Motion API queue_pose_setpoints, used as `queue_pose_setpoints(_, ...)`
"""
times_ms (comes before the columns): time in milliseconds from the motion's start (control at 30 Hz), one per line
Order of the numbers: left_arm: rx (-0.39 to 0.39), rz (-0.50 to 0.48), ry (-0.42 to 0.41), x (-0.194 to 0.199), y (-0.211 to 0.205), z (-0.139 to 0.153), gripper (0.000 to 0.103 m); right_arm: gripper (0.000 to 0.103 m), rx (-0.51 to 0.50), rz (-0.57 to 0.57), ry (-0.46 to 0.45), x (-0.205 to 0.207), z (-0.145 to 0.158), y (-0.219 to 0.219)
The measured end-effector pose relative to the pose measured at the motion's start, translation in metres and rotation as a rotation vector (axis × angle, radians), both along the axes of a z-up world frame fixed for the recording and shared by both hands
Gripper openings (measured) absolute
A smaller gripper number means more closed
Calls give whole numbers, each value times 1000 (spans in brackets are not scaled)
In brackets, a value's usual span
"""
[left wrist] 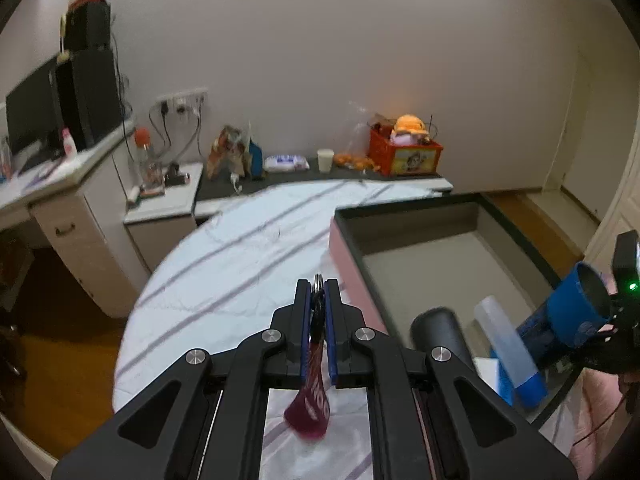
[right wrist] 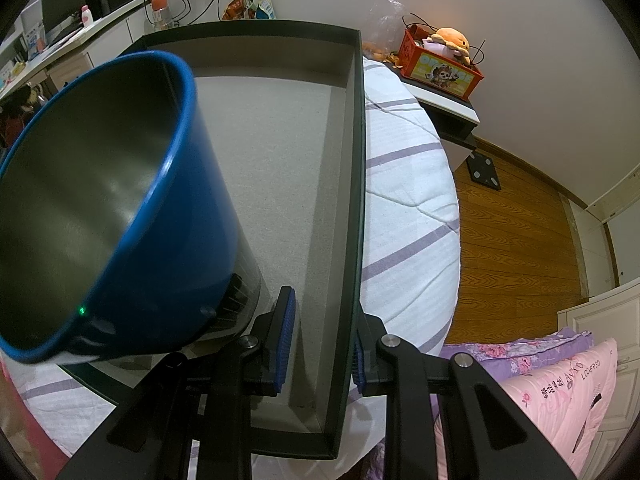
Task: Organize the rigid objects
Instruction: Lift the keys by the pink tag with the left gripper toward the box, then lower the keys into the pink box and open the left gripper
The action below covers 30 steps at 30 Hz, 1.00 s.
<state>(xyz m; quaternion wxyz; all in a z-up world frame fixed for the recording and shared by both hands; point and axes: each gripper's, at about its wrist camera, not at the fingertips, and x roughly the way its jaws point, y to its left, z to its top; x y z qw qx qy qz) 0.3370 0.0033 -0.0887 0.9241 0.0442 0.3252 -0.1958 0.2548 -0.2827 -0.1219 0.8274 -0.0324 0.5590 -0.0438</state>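
Observation:
My left gripper (left wrist: 319,289) is shut on a key ring (left wrist: 319,280). Its dark red strap (left wrist: 310,404) hangs down between the fingers, above the striped bed sheet and just left of the box. The grey box (left wrist: 412,222) with a dark rim lies open on the bed. A black cylinder (left wrist: 436,332), a clear bottle with a blue cap (left wrist: 508,352) and a tilted blue cup (left wrist: 568,308) rest at its near end. My right gripper (right wrist: 322,320) straddles the box's side wall (right wrist: 358,160), one pad inside and one outside. A strip of box floor shows between the inner pad (right wrist: 286,336) and the wall. The blue cup (right wrist: 120,200) leans close beside it.
The bed's white sheet with purple stripes (left wrist: 240,248) spreads left of the box. A shelf behind holds an orange crate with a plush toy (left wrist: 404,156), a paper cup (left wrist: 325,159) and snack bags. A desk with a monitor (left wrist: 32,120) stands left. Wooden floor (right wrist: 512,232) and a pink pillow (right wrist: 560,392) lie right.

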Motion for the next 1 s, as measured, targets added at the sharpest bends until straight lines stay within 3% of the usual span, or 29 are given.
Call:
queue_pose_setpoints(467, 32, -53, -104, -22, -39, 51, 6, 26, 0, 0, 0, 0, 0, 0)
queue_pose_setpoints(1000, 114, -90, -80, -17, -93, 53, 6, 26, 6, 4, -4, -1, -1, -1)
